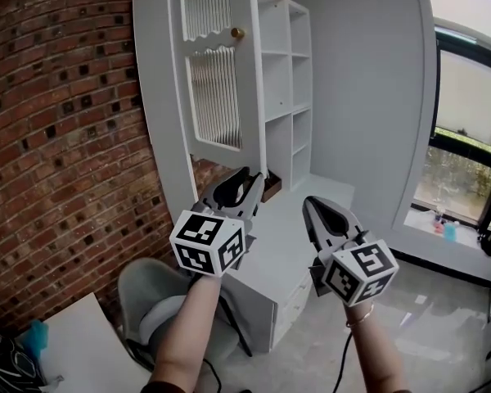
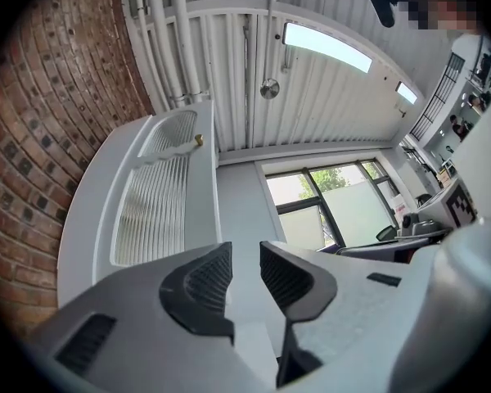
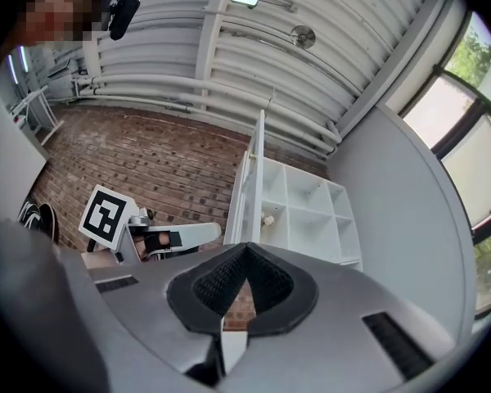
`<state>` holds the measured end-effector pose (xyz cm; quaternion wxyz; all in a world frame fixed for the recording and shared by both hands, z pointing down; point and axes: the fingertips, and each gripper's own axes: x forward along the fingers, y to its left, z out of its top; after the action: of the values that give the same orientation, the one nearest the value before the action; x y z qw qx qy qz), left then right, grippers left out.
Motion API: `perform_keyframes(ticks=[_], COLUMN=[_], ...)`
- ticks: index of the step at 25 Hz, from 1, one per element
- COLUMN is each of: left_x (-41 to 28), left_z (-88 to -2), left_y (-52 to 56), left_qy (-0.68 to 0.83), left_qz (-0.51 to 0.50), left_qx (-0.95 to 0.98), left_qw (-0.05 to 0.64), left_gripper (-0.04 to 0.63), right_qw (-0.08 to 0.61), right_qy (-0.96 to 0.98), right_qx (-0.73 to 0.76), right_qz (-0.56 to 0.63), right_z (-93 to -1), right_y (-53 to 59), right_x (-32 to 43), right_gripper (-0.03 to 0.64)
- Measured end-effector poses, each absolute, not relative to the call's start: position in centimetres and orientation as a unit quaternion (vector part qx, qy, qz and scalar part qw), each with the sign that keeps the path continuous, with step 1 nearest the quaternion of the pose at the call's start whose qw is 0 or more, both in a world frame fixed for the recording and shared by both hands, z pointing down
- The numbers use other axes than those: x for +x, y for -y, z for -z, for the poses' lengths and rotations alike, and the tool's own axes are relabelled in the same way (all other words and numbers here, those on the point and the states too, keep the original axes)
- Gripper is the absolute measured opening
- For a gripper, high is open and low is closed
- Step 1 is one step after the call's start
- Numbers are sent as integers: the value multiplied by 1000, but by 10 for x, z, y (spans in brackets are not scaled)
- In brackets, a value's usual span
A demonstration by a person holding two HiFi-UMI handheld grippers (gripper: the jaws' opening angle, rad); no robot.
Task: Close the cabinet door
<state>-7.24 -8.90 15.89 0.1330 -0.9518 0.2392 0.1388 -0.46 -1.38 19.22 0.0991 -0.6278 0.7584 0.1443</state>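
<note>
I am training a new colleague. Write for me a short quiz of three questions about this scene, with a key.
1. True or false: the cabinet door stands open.
2. Which gripper has its jaws apart, with nothing between them? A) left gripper B) right gripper
3. What is the wall beside that door made of?
Key: 1 true; 2 A; 3 brick.
</note>
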Motion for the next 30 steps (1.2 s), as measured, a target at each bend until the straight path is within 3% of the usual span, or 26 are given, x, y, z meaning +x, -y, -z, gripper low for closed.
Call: perform_keyframes(ticks=[18,30], left_x=[-94,-76], left_z=[-33,57], left_y=[113,164], left_qy=[-283,-259], left_qz=[-201,-254], left_qx=[-915,-903], left_qw=[204,229], left_gripper=[141,147], right_qw=[100,55], right_qy=[-739,-711], right_qx=[-618,-618], right_qz=[-249,-330], right_z=[-92,-31], right_y=[34,88], right_x=[-22,-25], right_gripper=[0,0])
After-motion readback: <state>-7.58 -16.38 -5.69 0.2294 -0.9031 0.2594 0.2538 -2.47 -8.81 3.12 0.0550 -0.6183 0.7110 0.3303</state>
